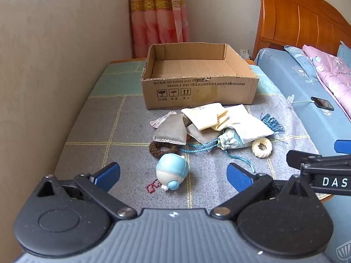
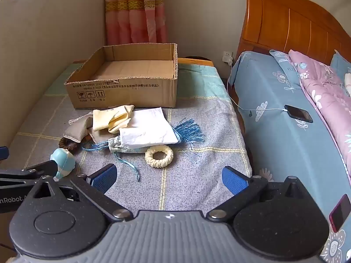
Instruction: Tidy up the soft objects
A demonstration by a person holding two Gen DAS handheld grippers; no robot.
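- Progress: nothing sorted yet, by my read; cardboard box sits at the far end of the quilted bed, open top, inside shows bare cardboard only; every soft item lies outside it, heaped just in front of its near wall; all of the job is left.
- White cloth pouch: biggest of the pile, flat, creased, lying over the patterned drawstring bag; blue tassel fans out from under its right edge.
- Cream cloth: folded, pinked edge, on top of the heap nearest the box.
- Grey sachet: stitched hem, plump, left side of heap, overlapping the brown scrunchie.
- Blue-and-white toy: round, smooth, glossy, looks harder than the rest; lies apart from the heap, nearest the left gripper, between its jaws' line of sight but not touched.
- Cream ring scrunchie: knitted, lying flat, alone, just beside the bag, straight ahead of the right gripper.
- Jaws: both pairs spread wide, nothing between the pads, both hovering above the bed and angled down at the pile.
- Phone on the neighbouring blue bed, charging; not part of the job.
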